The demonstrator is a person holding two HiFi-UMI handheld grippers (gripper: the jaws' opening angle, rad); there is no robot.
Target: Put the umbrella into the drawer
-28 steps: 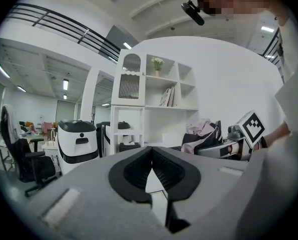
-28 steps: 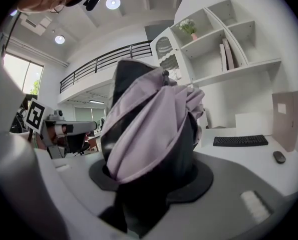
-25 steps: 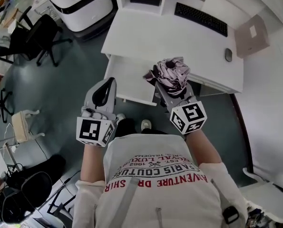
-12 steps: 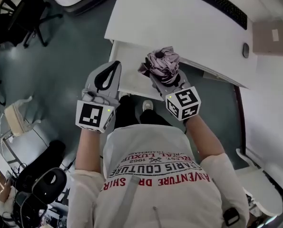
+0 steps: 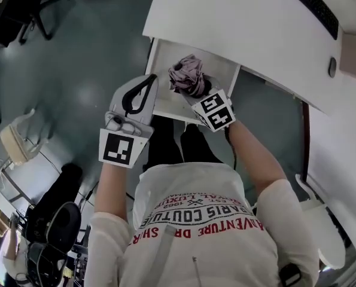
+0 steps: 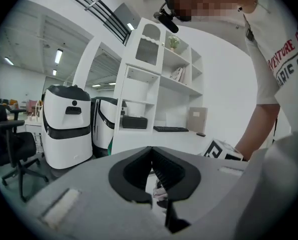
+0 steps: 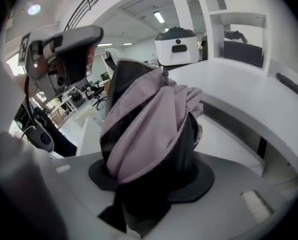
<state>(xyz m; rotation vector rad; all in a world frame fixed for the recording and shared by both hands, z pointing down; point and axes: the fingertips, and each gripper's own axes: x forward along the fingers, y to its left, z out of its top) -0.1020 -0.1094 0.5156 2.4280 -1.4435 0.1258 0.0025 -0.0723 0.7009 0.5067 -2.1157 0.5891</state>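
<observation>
Head view first: the right hand-held gripper (image 5: 194, 93) is clamped on the folded umbrella (image 5: 186, 76), its mauve-and-black cloth bunched up above the jaws. The bundle sits over the open white drawer (image 5: 163, 61) in the upper middle of the frame. Whether the cloth touches the drawer floor, I cannot tell from up here. The drawer stands pulled out from under the white counter (image 5: 243, 28), which runs across the upper right with a keyboard (image 5: 314, 9) and a mouse (image 5: 332, 66) on it. Right gripper view confirms the grip: both jaws press on the umbrella's dark base, and fabric fills the centre of the picture. Over at centre left, the left hand-held gripper (image 5: 149, 81) hangs just beside the drawer's left front corner, near the umbrella but not touching it. Left gripper view shows its jaw tips together, with nothing held between them.
</observation>
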